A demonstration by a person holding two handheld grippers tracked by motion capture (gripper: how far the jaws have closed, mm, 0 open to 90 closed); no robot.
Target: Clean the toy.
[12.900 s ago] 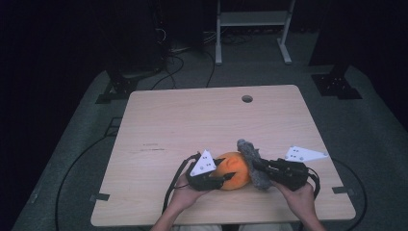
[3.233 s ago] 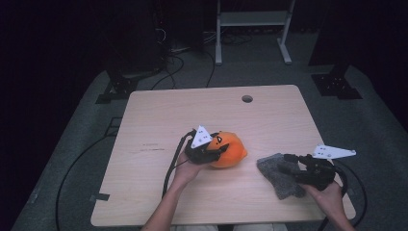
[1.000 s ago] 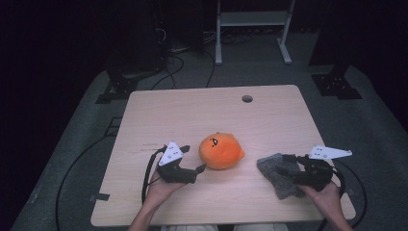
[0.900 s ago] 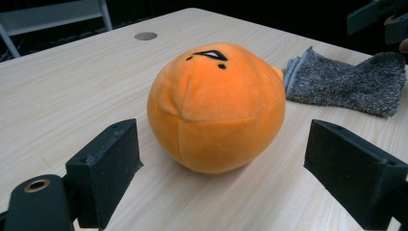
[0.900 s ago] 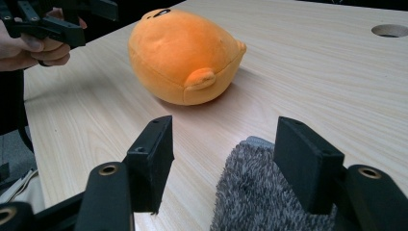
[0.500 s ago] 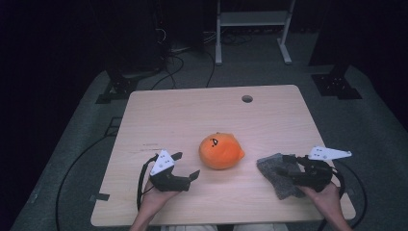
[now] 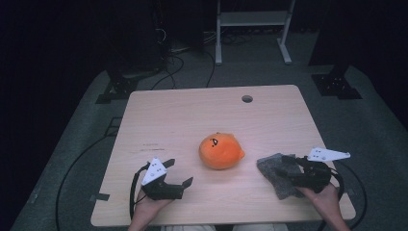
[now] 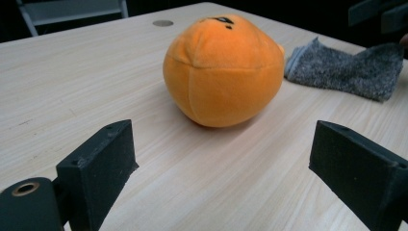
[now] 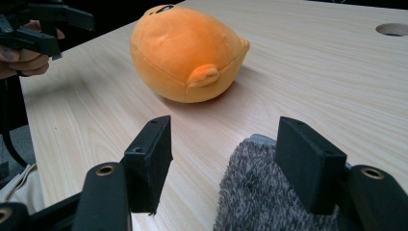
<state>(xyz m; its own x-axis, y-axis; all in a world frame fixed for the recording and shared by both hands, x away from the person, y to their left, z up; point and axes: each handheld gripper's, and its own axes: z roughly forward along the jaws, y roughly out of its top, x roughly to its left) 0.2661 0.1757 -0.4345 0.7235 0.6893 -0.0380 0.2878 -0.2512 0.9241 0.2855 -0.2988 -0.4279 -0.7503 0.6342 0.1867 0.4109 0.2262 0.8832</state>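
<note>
The left gripper (image 7: pixel 179 175) has just been spreading its jaws (nothing between them) near the orange plush toy (image 7: pixel 221 150); the right gripper (image 7: pixel 287 169) jaws stand apart over the grey cloth (image 7: pixel 275 171).

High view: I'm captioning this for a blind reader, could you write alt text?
An orange plush toy sits mid-table between two hand-held grippers. The left gripper is open and empty near the front edge; the right gripper rests open over a grey fuzzy cloth.
</note>
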